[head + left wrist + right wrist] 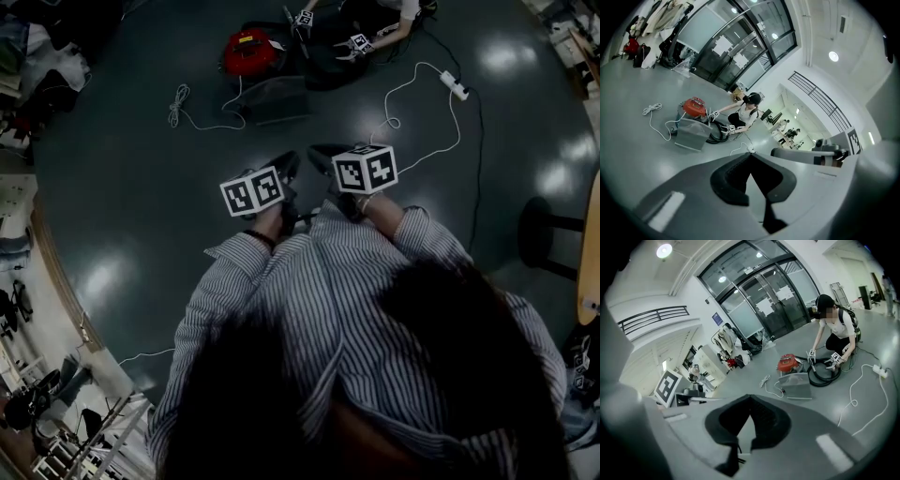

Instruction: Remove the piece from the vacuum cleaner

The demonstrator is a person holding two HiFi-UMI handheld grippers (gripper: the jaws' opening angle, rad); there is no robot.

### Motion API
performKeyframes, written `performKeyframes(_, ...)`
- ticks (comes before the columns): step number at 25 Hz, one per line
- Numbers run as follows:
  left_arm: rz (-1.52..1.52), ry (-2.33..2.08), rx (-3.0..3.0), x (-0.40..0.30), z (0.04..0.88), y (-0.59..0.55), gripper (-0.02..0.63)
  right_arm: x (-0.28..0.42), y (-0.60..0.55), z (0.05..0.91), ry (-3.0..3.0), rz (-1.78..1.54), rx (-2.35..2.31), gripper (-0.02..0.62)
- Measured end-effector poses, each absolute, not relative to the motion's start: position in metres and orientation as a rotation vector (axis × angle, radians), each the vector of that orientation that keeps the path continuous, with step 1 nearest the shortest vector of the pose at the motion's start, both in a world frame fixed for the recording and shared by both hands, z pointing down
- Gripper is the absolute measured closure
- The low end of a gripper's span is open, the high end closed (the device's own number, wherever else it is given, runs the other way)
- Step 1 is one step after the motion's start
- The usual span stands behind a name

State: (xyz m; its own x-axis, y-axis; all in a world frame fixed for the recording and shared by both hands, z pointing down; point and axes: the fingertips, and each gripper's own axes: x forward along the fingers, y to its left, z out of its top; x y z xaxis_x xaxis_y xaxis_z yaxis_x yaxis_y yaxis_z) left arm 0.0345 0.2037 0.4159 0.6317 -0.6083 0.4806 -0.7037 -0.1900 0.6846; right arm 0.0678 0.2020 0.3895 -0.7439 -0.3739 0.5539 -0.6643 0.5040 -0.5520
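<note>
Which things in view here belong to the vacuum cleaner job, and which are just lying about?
Job: red vacuum cleaner, black hose, grey bin beside it, left tongs and right tongs, both shut and empty.
Lying about: white power strip, black stool, hanging coats.

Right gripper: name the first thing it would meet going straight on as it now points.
Probably bare floor: the right gripper's shut, empty claw aims just left of the white cable and the grey vacuum cleaner box. Depth is unclear.
</note>
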Motion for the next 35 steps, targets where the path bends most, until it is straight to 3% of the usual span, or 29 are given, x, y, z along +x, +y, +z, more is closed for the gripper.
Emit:
performKeyframes(15,0.139,-1.092,1.882,0.048,0.438,0.173,0.6,0.082,0.186,0.419,-2.338,1.13,0.743,0.594)
performKeyframes(35,0.161,-0.973,1.826,-0.052,0.463,-0.011,0.6,-0.004,-0.002,0.439,-2.268,1.207,0.84,0.594)
